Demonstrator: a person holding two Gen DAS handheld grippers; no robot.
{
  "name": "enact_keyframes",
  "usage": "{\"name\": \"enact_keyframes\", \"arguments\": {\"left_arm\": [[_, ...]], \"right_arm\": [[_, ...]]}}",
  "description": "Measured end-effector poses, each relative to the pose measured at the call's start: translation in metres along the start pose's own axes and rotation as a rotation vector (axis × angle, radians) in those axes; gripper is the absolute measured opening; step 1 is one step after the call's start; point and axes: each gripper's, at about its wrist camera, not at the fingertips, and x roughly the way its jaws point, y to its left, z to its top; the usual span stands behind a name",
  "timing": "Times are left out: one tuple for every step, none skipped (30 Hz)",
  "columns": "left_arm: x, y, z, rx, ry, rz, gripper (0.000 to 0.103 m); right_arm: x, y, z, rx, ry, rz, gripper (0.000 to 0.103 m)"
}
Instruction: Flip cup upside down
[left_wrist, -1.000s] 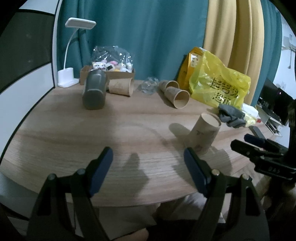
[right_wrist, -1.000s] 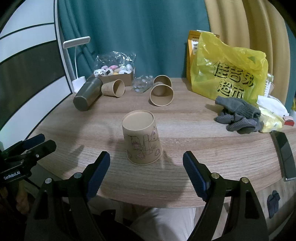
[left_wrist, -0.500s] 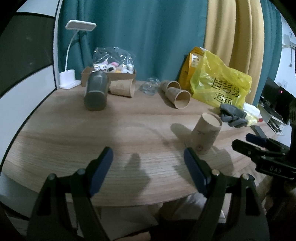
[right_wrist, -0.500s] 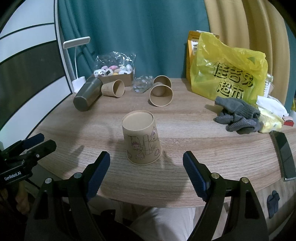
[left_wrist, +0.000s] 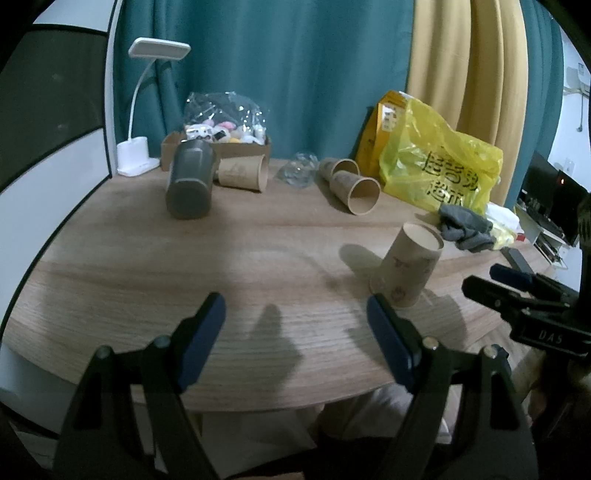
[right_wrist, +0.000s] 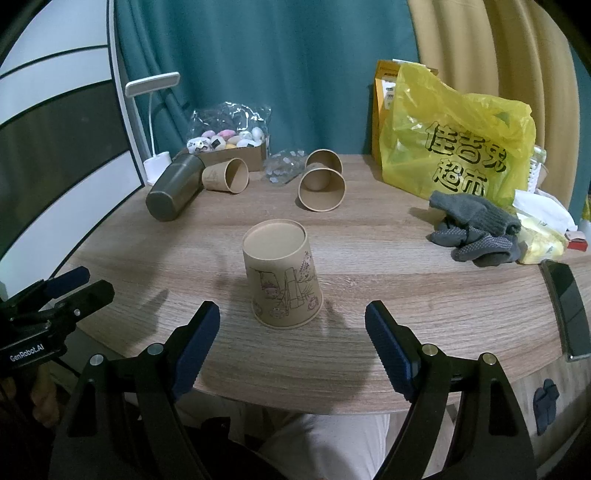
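A brown paper cup (right_wrist: 282, 275) with line drawings stands upside down, base up, on the wooden table (right_wrist: 406, 288). My right gripper (right_wrist: 291, 347) is open and empty, just in front of the cup, apart from it. The cup also shows in the left wrist view (left_wrist: 406, 267), to the right. My left gripper (left_wrist: 295, 343) is open and empty over the table's front edge, left of the cup. Each gripper shows at the side of the other's view, the right one (left_wrist: 517, 291) and the left one (right_wrist: 62, 291).
Three paper cups lie on their sides at the back (right_wrist: 225, 175) (right_wrist: 322, 188) (right_wrist: 324, 159), beside a dark tumbler (right_wrist: 173, 192). A yellow plastic bag (right_wrist: 458, 147), grey gloves (right_wrist: 472, 229), a phone (right_wrist: 567, 302), a white lamp (right_wrist: 155, 122) and a box of trinkets (right_wrist: 225, 142) ring the table.
The left wrist view has shifted slightly; the cup sits a little further right in it. The right gripper and cup have not moved.
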Motion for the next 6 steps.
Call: {"name": "enact_keyframes", "arguments": {"left_arm": [[-0.0002, 0.0006, 0.0001, 0.001, -0.001, -0.001, 0.080], [-0.0002, 0.0005, 0.0002, 0.001, -0.002, -0.003, 0.080], [0.0002, 0.0001, 0.0003, 0.004, -0.001, -0.009, 0.080], [0.0011, -0.0006, 0.0006, 0.010, 0.002, -0.009, 0.080], [0.0024, -0.0010, 0.0008, 0.015, 0.006, -0.010, 0.080], [0.0039, -0.0011, 0.0012, 0.015, 0.011, -0.016, 0.080]], "right_arm": [[-0.0002, 0.0005, 0.0002, 0.001, -0.001, -0.001, 0.084], [-0.0001, 0.0006, 0.0001, 0.000, -0.001, -0.001, 0.084], [0.0002, 0.0005, -0.0001, -0.001, -0.001, -0.001, 0.084], [-0.0001, 0.0006, 0.0002, 0.001, -0.001, -0.001, 0.084], [-0.0002, 0.0006, 0.0002, 0.002, -0.001, 0.000, 0.084], [-0.0001, 0.0008, 0.0003, 0.001, -0.001, -0.001, 0.084]]}}
